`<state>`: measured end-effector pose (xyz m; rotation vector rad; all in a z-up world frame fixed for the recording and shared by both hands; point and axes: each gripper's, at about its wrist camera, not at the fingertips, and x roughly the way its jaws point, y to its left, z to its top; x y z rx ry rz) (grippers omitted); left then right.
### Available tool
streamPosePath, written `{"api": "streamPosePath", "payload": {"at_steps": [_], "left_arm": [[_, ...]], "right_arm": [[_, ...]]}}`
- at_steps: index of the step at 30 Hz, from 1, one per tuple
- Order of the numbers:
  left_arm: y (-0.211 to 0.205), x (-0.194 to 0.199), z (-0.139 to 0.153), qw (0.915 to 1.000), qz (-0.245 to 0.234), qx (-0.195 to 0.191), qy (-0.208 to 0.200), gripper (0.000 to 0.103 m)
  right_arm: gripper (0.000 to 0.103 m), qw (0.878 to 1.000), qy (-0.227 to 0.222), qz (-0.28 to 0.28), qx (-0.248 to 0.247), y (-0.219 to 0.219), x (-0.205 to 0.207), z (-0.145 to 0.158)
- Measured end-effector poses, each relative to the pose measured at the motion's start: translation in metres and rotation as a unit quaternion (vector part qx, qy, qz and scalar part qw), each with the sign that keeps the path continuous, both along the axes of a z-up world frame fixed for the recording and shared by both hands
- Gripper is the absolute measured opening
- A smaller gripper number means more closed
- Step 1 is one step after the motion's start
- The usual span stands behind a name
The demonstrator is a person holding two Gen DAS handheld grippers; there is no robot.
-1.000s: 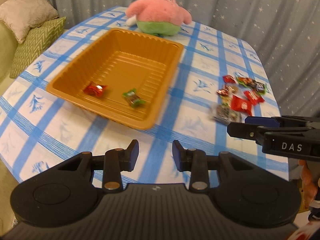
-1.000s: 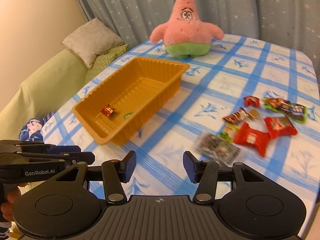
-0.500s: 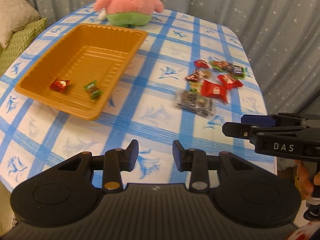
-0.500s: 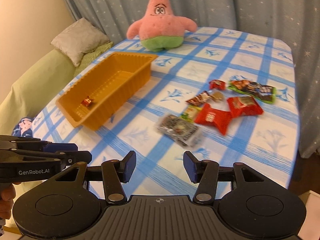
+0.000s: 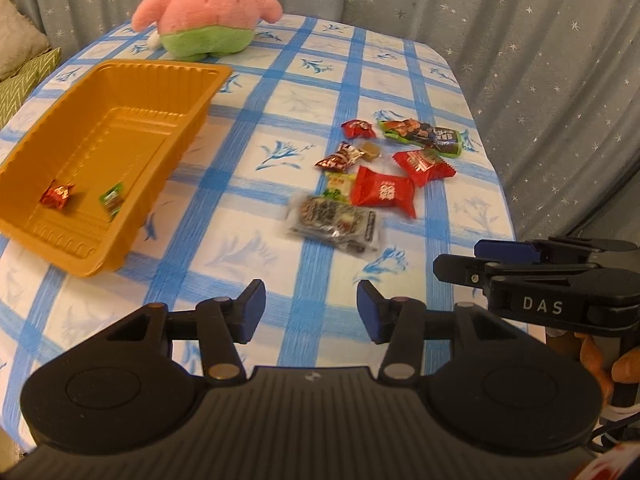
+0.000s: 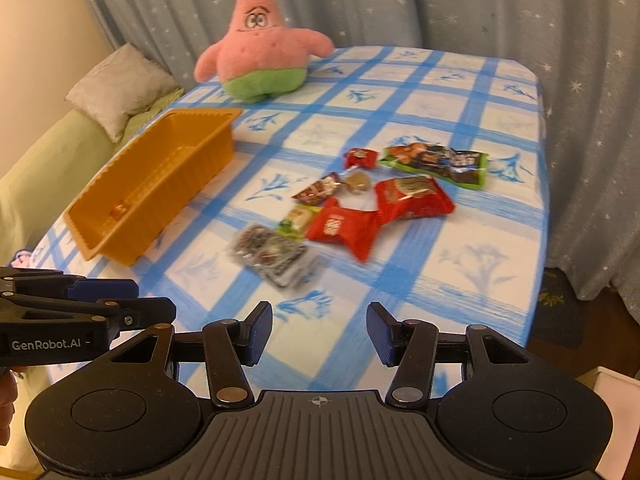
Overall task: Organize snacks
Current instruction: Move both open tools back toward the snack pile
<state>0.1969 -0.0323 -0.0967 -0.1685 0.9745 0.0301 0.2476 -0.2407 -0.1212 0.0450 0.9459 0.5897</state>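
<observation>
Two wrapped sweets (image 5: 80, 199) already lie in the orange tray (image 5: 132, 70) near the table's left edge; the other snacks (image 5: 382, 172) sit heaped together toward the right edge. Both tools hover empty: the left gripper (image 5: 306, 307) has just been opening, with nothing between its jaws, and the right gripper (image 6: 320, 334) stands spread. The risks are plain. Overlapping wrappers may come up in pairs, the slick clear packet (image 6: 272, 254) could slip free, and a careless sweep might push pieces off the table's right edge.

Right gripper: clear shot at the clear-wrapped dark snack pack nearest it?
Probably yes. The right gripper has open, empty jaws, and the clear-wrapped pack lies just ahead at the pile's near edge, only bare tablecloth between them.
</observation>
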Motion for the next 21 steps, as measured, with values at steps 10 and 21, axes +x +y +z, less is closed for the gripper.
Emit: {"api": "streamPosePath", "payload": {"at_steps": [10,21], "left_arm": [[-0.017,0.035,-0.018,0.9999,-0.012,-0.003,0.008,0.056],[-0.029,0.065,-0.039,0.9997,-0.019,0.015,0.010,0.056]], "right_arm": [[0.053,1.000,0.009,-0.026,0.000,-0.016,0.024,-0.012],[0.053,0.999,0.009,-0.039,0.006,-0.021,0.039,-0.013]]}}
